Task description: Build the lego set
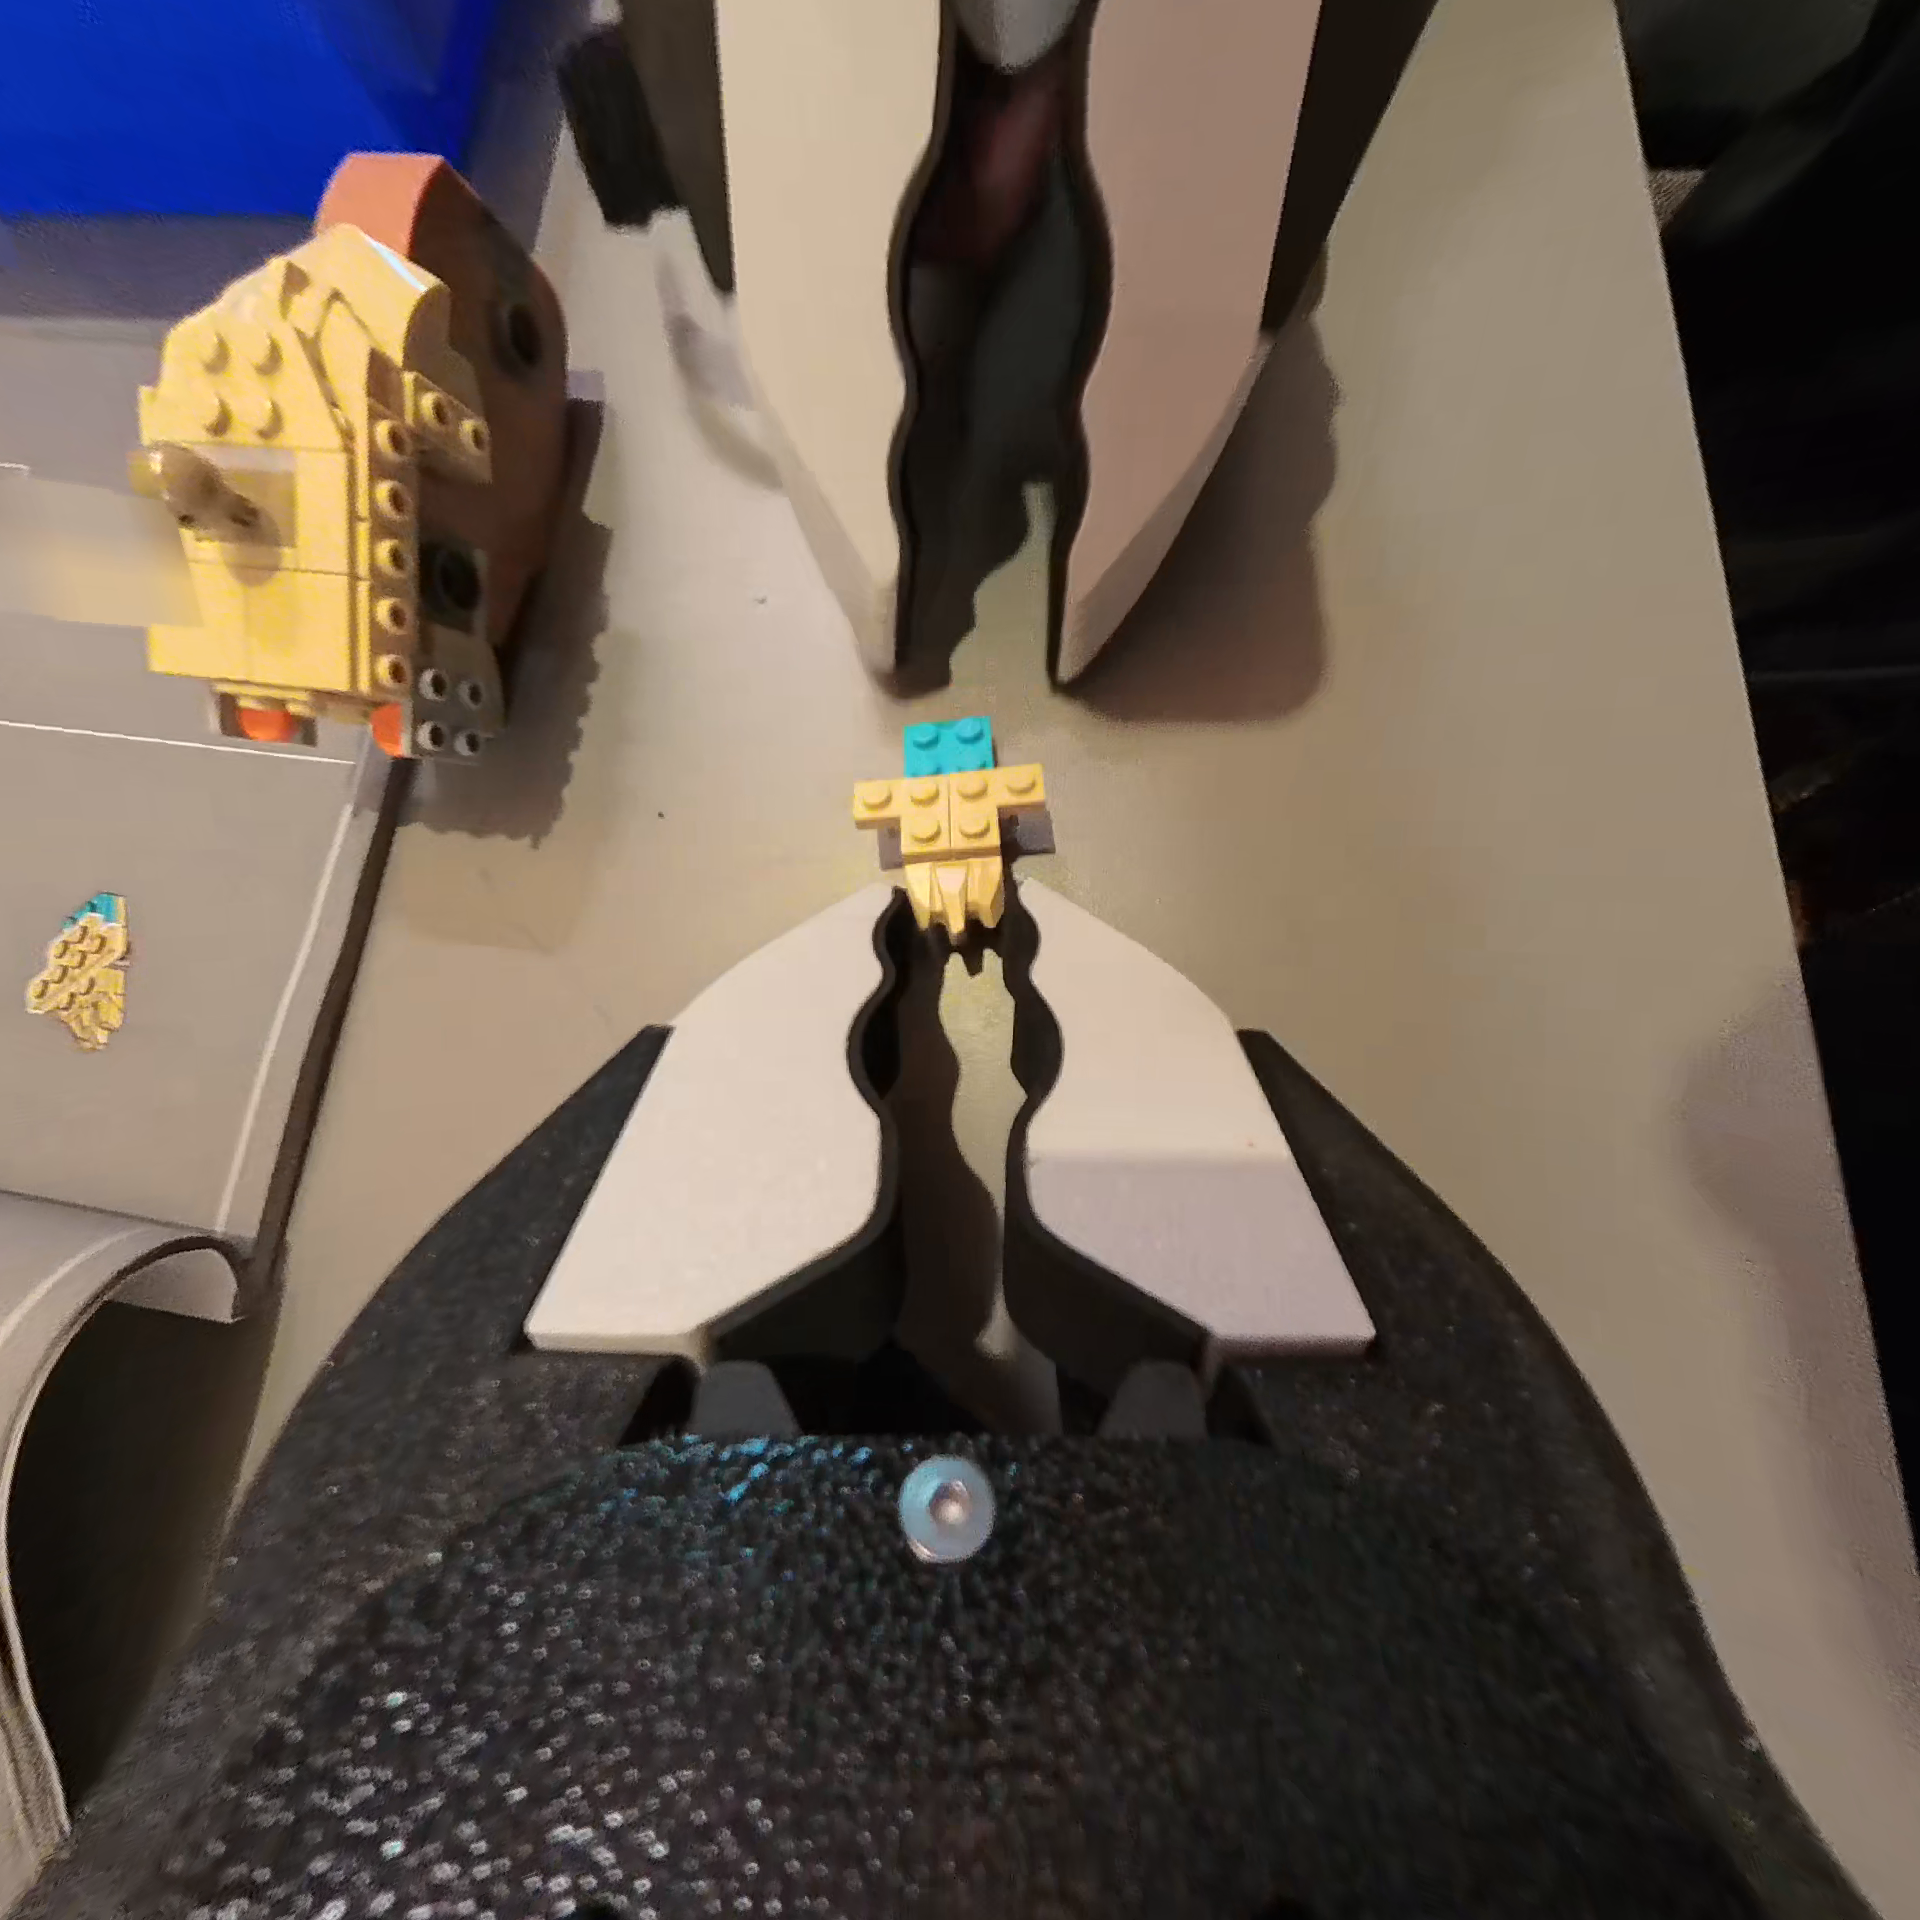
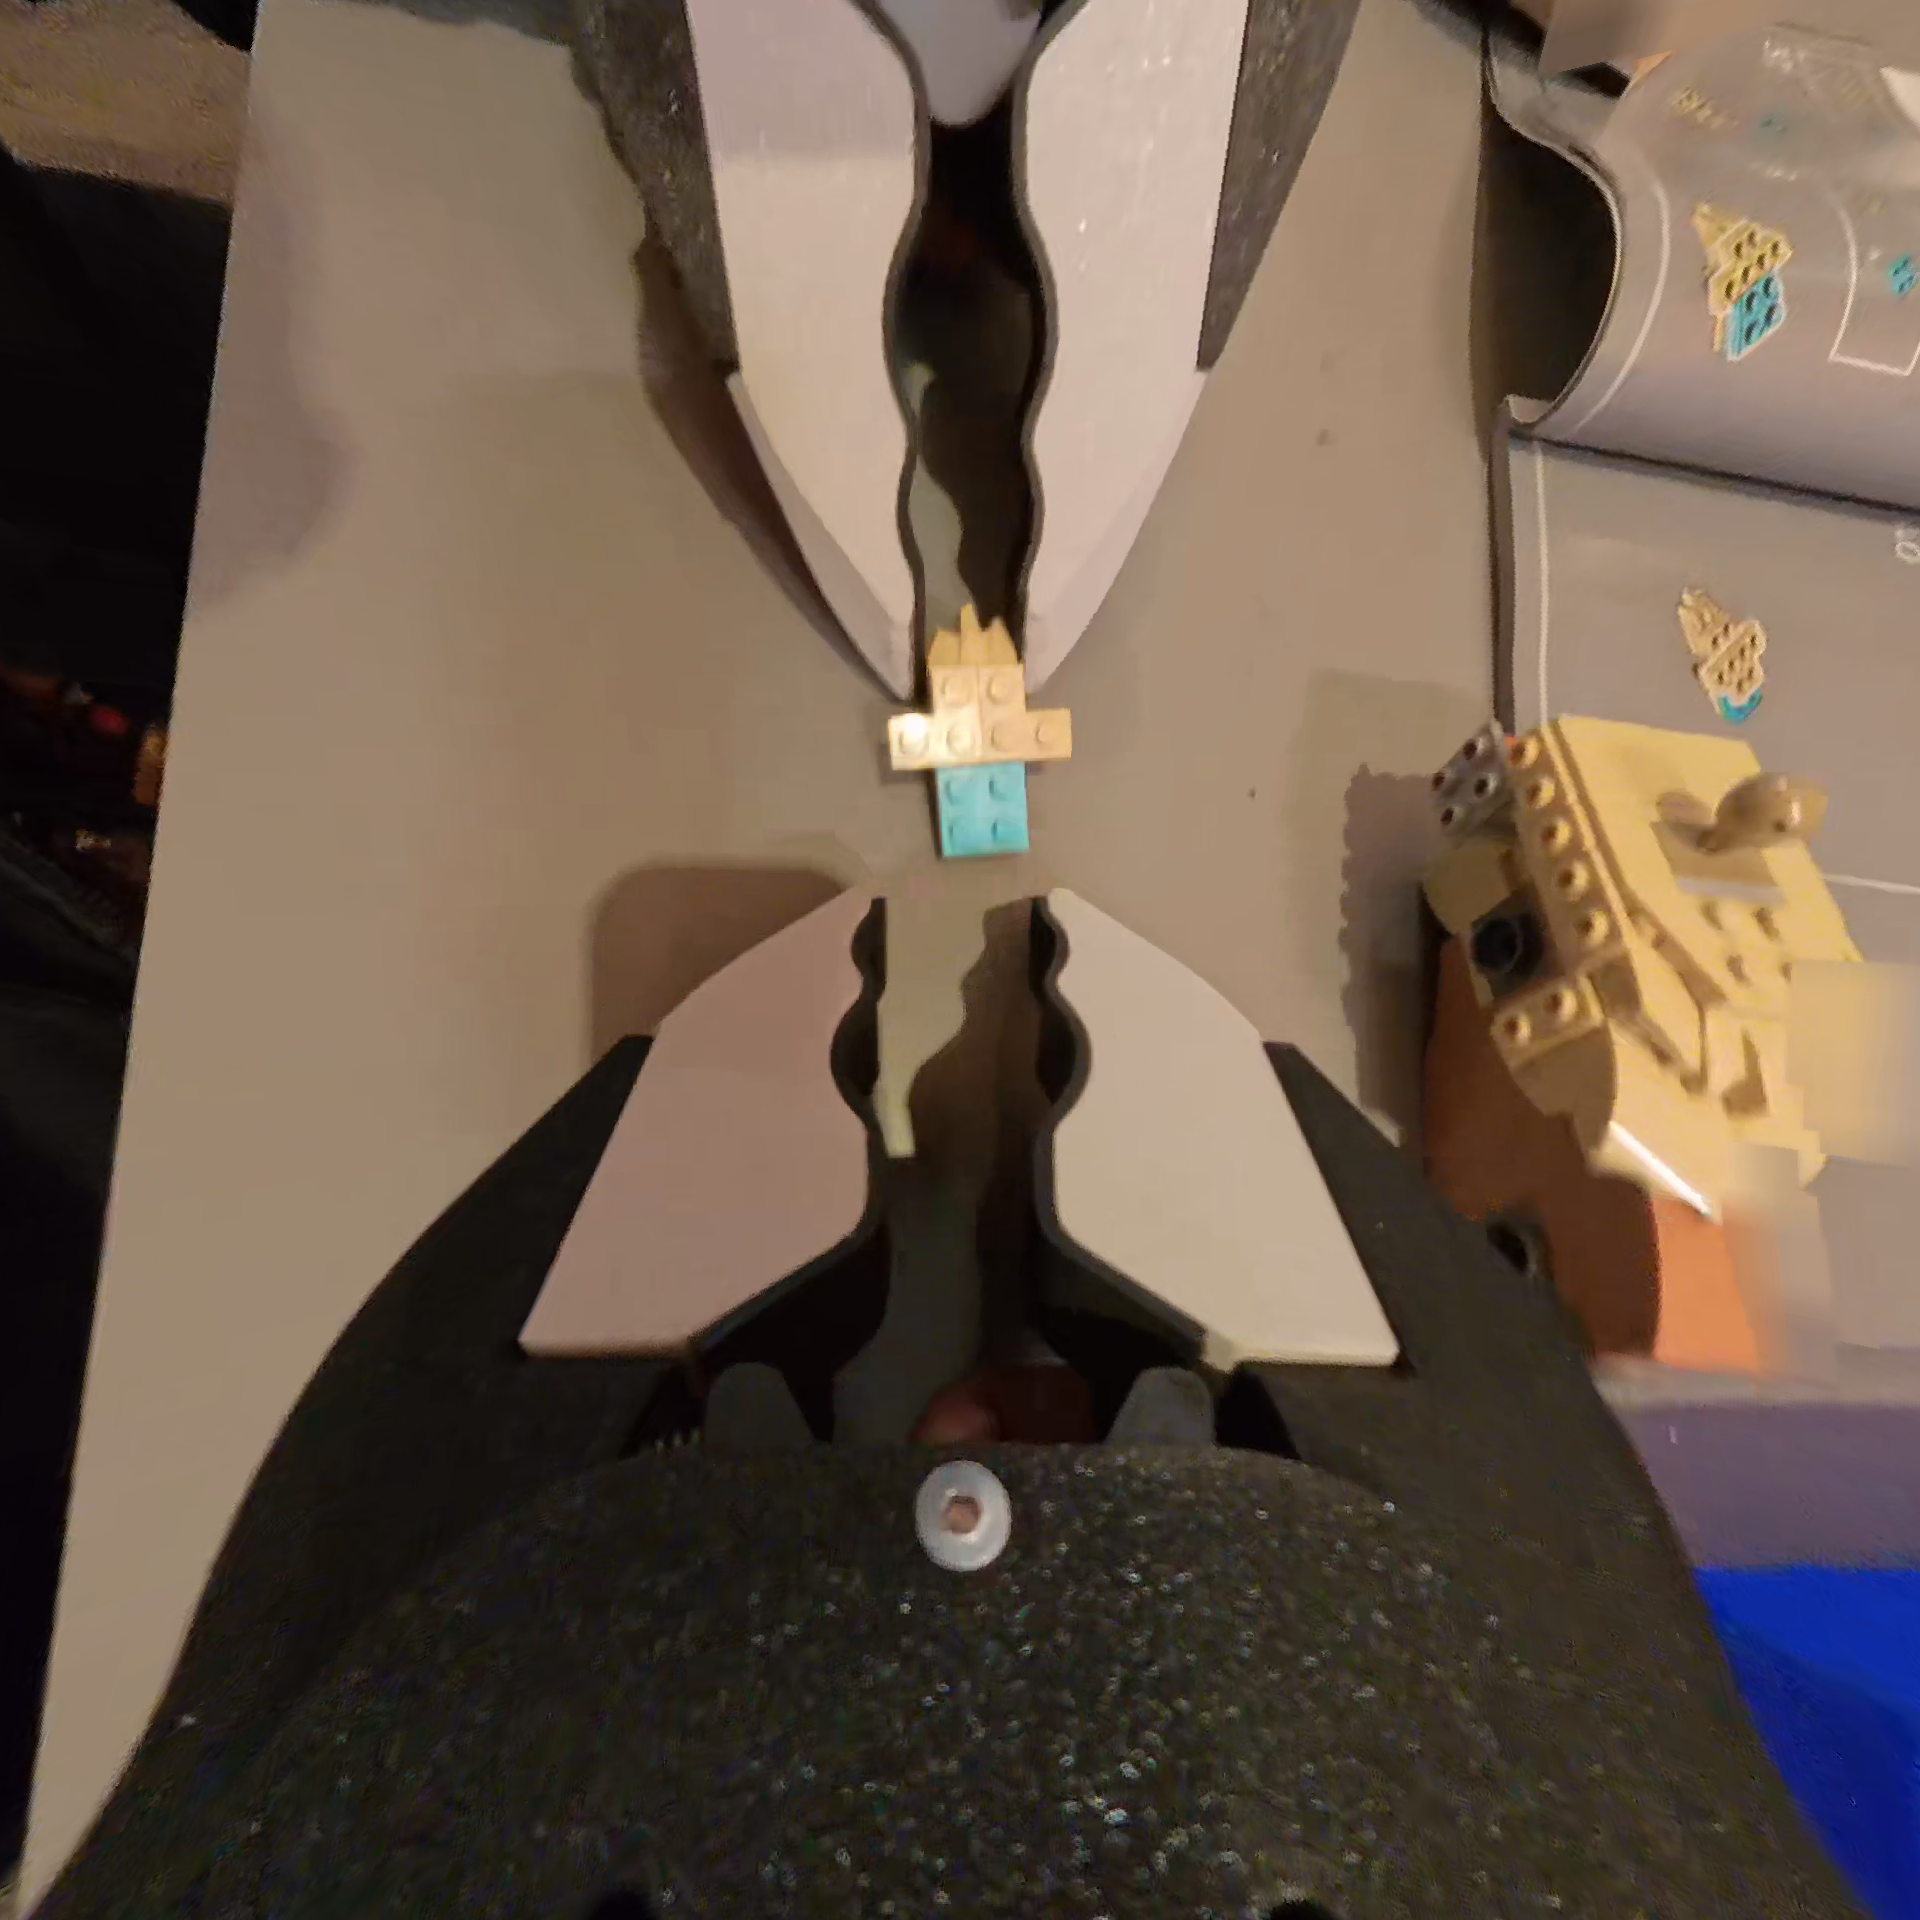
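Observation:
A small tan and teal lego assembly (image 1: 951,816) lies on the grey table (image 1: 1351,935) between the two grippers. It also shows in the right wrist view (image 2: 977,743). My left gripper (image 1: 958,904) is shut on its tan clawed end, fingertips on either side. From the right wrist view the left gripper (image 2: 971,681) comes in from the top. My right gripper (image 2: 956,904) is open and empty, its tips just short of the teal plate (image 2: 982,816). It shows opposite in the left wrist view (image 1: 997,675).
A larger tan lego build (image 1: 312,499) with a brown part (image 1: 499,343) rests on the open instruction booklet (image 1: 156,935), left of the left gripper; it also shows in the right wrist view (image 2: 1621,935). A blue object (image 1: 208,104) lies behind it. The table edge (image 1: 1745,727) drops into darkness. The gap from one gripper's tips to the other's is roughly 4 cm.

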The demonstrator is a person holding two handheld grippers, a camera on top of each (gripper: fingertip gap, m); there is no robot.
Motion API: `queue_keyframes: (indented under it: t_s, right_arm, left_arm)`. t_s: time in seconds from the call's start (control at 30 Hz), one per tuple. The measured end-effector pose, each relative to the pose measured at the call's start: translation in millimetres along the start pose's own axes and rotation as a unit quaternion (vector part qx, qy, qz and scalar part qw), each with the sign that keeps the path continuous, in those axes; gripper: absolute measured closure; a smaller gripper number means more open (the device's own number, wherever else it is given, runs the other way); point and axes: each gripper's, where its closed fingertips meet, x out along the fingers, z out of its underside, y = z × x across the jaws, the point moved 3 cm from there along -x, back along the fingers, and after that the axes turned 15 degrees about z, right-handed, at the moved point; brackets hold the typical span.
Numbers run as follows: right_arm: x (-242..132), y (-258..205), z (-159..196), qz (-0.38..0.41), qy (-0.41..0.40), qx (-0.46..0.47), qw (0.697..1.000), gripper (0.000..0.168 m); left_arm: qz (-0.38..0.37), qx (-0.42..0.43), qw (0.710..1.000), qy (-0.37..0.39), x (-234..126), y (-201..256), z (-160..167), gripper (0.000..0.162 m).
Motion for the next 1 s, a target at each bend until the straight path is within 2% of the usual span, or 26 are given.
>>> queue_keyframes:
  t_s: [0.07,0.17,0.27,0.33,0.47,0.6,0.8,0.9,1.0]
  right_arm:
    - [-18.5,2.1,7.4,-0.007,0.004,0.001,1.0,0.14]
    - [-68.7,19.7,14.6,-0.012,0.029,-0.002,1.0,0.14]
    - [-119.3,84.0,18.8,0.068,0.034,-0.013,0.997,0.143]
    - [-130.1,144.1,29.8,0.127,-0.013,-0.029,0.991,0.145]
    - [-93.8,252.3,65.3,0.166,-0.149,-0.082,0.971,0.146]
    - [-36.9,318.6,99.6,0.135,-0.222,-0.125,0.957,0.145]
    - [2.2,356.8,122.0,0.11,-0.247,-0.114,0.956,0.144]
    - [9.3,355.5,129.9,0.084,-0.255,-0.104,0.958,0.145]
    - [11.9,355.4,133.2,0.071,-0.26,-0.077,0.96,0.152]
  left_arm:
    - [0.0,-0.002,1.0,0.0,0.5,-0.9,-0.5,0.146]
    - [0.002,-0.016,1.0,0.006,1.4,-4.5,-1.5,0.146]
    - [0.003,-0.021,1.0,0.007,2.1,-7.2,-2.6,0.146]
    - [0.0,-0.021,1.0,0.006,2.4,-8.2,-3.1,0.146]
    - [-0.01,-0.015,1.0,0.006,2.2,-10.8,-4.1,0.146]
    - [-0.015,-0.02,0.999,0.02,0.0,-13.4,-3.5,0.146]
    - [-0.016,-0.026,0.999,0.026,-2.1,-15.7,-2.1,0.146]
    - [-0.011,-0.029,0.999,0.029,-2.0,-15.8,-2.0,0.146]
    - [-0.007,-0.033,0.999,0.031,-2.3,-16.2,-1.5,0.146]
